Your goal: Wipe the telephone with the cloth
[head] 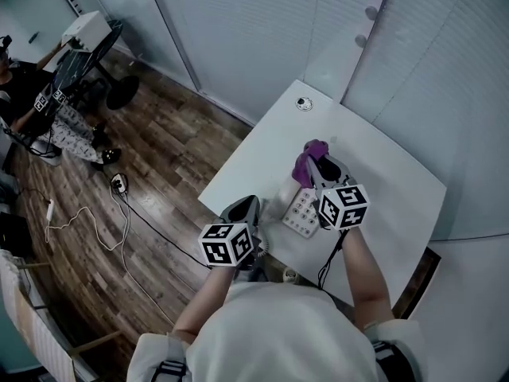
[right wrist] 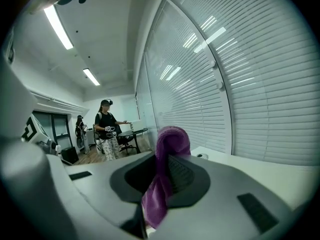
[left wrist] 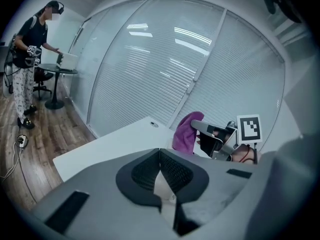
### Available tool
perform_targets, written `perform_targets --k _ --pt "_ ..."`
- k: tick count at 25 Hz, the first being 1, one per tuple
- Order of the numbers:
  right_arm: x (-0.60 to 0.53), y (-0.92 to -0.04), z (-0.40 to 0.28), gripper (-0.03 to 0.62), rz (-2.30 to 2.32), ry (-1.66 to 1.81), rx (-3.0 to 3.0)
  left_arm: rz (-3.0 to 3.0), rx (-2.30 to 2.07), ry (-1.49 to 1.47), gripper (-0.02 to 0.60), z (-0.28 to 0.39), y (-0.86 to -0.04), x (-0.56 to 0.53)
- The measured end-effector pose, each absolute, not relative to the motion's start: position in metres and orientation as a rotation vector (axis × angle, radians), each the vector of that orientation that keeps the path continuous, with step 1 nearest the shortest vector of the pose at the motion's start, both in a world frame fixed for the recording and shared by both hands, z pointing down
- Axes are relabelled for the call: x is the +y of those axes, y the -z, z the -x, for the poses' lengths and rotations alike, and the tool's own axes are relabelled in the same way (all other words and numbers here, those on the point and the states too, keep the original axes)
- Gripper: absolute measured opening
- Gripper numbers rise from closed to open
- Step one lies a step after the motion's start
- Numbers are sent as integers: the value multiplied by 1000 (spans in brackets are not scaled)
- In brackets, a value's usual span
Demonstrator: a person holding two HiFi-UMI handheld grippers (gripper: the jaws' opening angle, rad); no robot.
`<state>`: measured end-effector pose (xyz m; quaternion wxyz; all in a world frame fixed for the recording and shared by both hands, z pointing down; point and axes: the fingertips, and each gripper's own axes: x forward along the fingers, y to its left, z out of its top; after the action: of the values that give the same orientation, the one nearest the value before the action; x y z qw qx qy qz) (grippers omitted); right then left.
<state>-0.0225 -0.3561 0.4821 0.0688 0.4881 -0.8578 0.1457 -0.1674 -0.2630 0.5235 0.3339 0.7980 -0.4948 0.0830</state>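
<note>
Cloth count is one: purple cloth (right wrist: 167,149), pinched in my right gripper's (right wrist: 159,184) closed jaws near the single telephone (head: 302,212), which sits on the one white table (head: 382,165). My left gripper (left wrist: 160,156), the second of two, is fully closed and empty beside the telephone.

I see a purple cloth (right wrist: 167,169) against the grey body and black, finely meshed pads of my right gripper (right wrist: 159,184), and my left gripper (left wrist: 160,171) shows the same grey and black. Both carry cubes patterned in black-and-white squares, and below them is a white telephone (head: 302,211) with rows of pale keys on the white table (head: 382,165). The floor (head: 159,157) is brown wood plank crossed by a black cable (head: 151,228) and a white cord (head: 79,210), and the blinds (right wrist: 240,84) are pale with fine horizontal slats.
</note>
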Motion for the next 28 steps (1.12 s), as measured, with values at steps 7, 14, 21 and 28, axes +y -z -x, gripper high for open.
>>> perform_targets --k 7,14,21,28 --pt "-374 -509 24 67 -1462 -484 -2524 -2078 -1262 -229 21 163 -531 -274" --pt "-381 -533 19 67 -1495 -561 -2473 -2062 -1247 -233 21 162 -539 -273" --pt "-384 -537 18 67 -1498 -550 -2449 -2056 -1242 -237 21 158 -543 -275" --pt "-371 -537 28 67 -1447 -527 -2457 -2046 -1256 -234 21 157 -545 -269"
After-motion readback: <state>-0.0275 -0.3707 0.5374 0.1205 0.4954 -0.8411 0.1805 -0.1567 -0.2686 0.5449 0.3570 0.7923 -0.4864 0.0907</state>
